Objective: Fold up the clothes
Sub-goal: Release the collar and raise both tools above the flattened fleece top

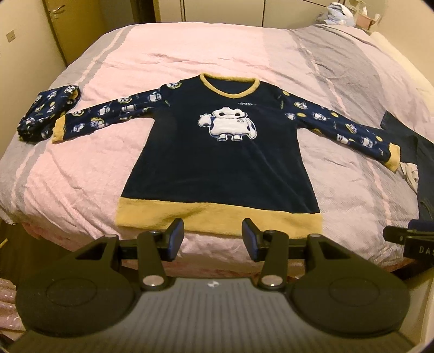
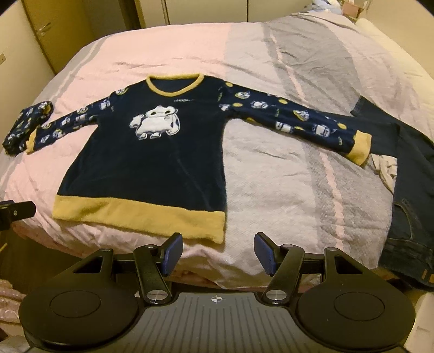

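Lying flat on the bed [image 1: 206, 54] is a dark blue fuzzy top [image 1: 217, 168], front side up, in the middle of the pink and grey cover. It has a yellow neck band, a wide yellow band along the bottom edge and yellow cuffs. A white cartoon robot [image 1: 229, 125] is stitched on the chest. Both sleeves are stretched straight out to the sides, and they are covered in little white and yellow pictures. The bottom edge is close to the near side of the bed.

Just past the left cuff sits a bunched-up piece of matching printed clothing [image 1: 46, 114], touching or almost touching the cuff. Past the right cuff lie dark blue jeans [image 2: 407, 168] with a bit of white cloth [image 2: 386, 168] on them.

The left gripper [image 1: 213, 240] hangs just above the yellow bottom band, its two fingers spread apart and holding nothing. The right gripper [image 2: 218, 251] is by the top's bottom right corner, fingers also spread wide and empty. A closet door [image 1: 73, 24] stands behind the bed.
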`<state>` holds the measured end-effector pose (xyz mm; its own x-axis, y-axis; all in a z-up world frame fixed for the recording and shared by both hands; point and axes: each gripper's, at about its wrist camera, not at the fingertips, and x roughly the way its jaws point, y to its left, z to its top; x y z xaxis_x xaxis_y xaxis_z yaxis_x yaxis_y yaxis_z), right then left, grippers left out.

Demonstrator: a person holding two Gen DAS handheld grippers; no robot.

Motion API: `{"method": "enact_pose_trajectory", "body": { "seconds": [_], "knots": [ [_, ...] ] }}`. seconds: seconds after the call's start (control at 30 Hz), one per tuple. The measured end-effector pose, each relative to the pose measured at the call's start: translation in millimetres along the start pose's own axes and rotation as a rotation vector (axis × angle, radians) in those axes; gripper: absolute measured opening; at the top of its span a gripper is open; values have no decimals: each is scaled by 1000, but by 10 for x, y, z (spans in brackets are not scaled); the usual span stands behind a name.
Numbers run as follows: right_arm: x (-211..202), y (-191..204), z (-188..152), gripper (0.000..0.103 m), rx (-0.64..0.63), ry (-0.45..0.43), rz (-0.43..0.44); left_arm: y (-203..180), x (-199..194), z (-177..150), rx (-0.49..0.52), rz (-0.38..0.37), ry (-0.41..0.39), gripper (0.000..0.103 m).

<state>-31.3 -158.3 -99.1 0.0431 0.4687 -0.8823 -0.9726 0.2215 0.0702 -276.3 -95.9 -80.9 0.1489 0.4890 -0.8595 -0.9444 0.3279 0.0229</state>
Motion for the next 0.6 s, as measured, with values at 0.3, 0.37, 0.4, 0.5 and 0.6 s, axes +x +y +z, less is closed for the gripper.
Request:
{"method": "enact_pose_trajectory", "body": {
  "seconds": [0.3,0.37,0.4,0.5,0.6],
  "knots": [
    [-13,68,30,62,0,-10,5,81,-30,1,-11,12,-9,44],
    [-12,97,41,62,-8,-13,9,109,-34,-12,-19,17,-9,44],
    [-9,120,45,62,-11,-14,10,123,-39,-18,-23,19,-8,44],
    [-3,174,54,62,-24,-16,15,191,-54,-35,-36,24,-6,44],
    [1,223,59,62,-36,-17,19,236,-57,-51,-48,29,-3,44]
  ]
}}
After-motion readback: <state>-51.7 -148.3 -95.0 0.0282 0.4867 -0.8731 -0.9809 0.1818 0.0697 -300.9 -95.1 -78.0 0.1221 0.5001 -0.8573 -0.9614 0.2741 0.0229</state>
